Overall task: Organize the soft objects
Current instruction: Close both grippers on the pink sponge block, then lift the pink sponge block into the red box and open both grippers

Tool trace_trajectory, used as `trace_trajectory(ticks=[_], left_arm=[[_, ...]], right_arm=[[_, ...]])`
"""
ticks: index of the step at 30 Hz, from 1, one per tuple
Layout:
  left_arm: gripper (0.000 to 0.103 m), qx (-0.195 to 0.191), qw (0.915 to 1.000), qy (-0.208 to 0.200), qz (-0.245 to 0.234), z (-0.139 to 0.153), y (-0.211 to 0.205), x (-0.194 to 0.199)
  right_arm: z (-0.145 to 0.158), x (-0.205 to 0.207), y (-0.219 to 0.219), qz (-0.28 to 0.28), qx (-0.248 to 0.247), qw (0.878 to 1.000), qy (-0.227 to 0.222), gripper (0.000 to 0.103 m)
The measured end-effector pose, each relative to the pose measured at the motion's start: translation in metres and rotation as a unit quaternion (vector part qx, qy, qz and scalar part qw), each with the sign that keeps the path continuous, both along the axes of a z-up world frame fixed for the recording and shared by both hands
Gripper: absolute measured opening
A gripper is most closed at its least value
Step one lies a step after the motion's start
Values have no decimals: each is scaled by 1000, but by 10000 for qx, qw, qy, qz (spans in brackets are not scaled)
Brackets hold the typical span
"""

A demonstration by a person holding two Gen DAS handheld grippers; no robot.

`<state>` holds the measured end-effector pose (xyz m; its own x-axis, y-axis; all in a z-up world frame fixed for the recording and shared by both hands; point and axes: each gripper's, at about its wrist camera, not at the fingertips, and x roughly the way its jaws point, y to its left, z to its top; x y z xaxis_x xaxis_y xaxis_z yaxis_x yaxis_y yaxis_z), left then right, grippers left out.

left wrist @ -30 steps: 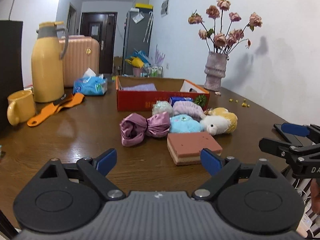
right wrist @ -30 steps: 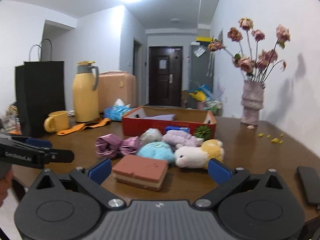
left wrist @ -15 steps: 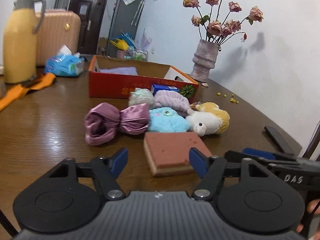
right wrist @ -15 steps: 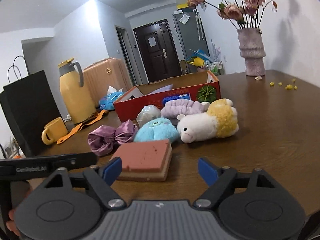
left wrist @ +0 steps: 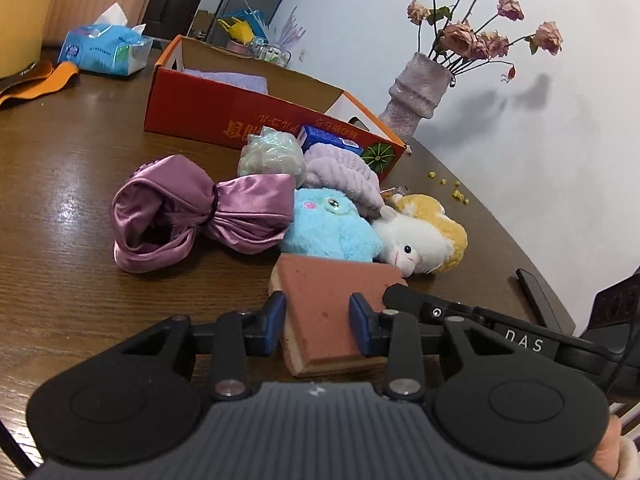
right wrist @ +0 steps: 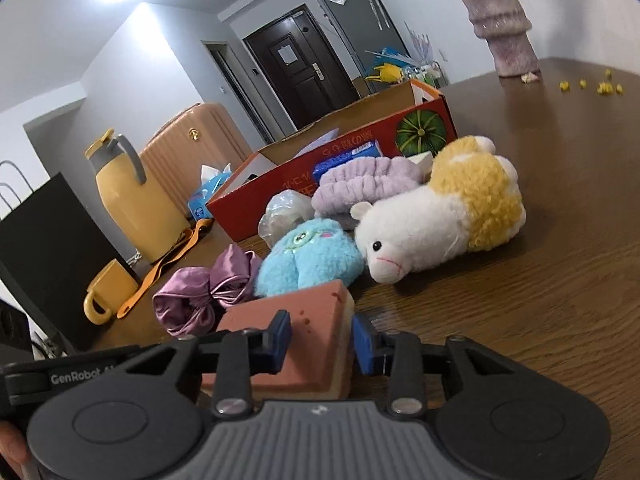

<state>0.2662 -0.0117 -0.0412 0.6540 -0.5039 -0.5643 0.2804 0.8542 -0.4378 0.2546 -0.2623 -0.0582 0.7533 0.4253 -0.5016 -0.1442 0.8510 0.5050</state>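
A brick-red sponge block lies on the brown table at the near end of a pile of soft things. My left gripper is closed around its near left corner. My right gripper is closed around its near right corner. Behind it lie a blue plush, a white and yellow lamb plush, a purple satin bow, a lilac headband and a pale mesh ball.
An open red cardboard box stands behind the pile with a lilac cloth inside. A vase of dried roses stands at the back right. A yellow jug, yellow mug, black bag and tissue pack stand left.
Both grippers have moved in towards the sponge block and narrowed from wide open until their pads sit on either side of its corners.
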Motion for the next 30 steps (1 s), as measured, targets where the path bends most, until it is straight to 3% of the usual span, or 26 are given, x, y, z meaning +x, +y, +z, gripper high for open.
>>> trace_trajectory(ticks=[4,10,17,22,26,30], left_arm=[[32,12,10000,-28,-5,4,-4,-8],[32,-63,9989,-441,-107,27,-7,-33],[32,-229,9970,-724,-148,59,-7,-12],[32,-12,9912,-1273,-352,107,-22,63],[32,101,9938,-1009,-465,130,-42,171],[34,169,9950,-739,-657,114,-61,276]], right_arm=[[3,-5,0,37,-10,10000,5,28],[28,-34,-2,48,-180,9987,-477,28],[61,-17,-7,71,-217,9963,-824,28],[104,53,-18,45,-289,9920,-1230,28],[135,148,-31,-19,-523,9909,-1239,28],[132,255,-36,-222,-997,9914,-824,27]])
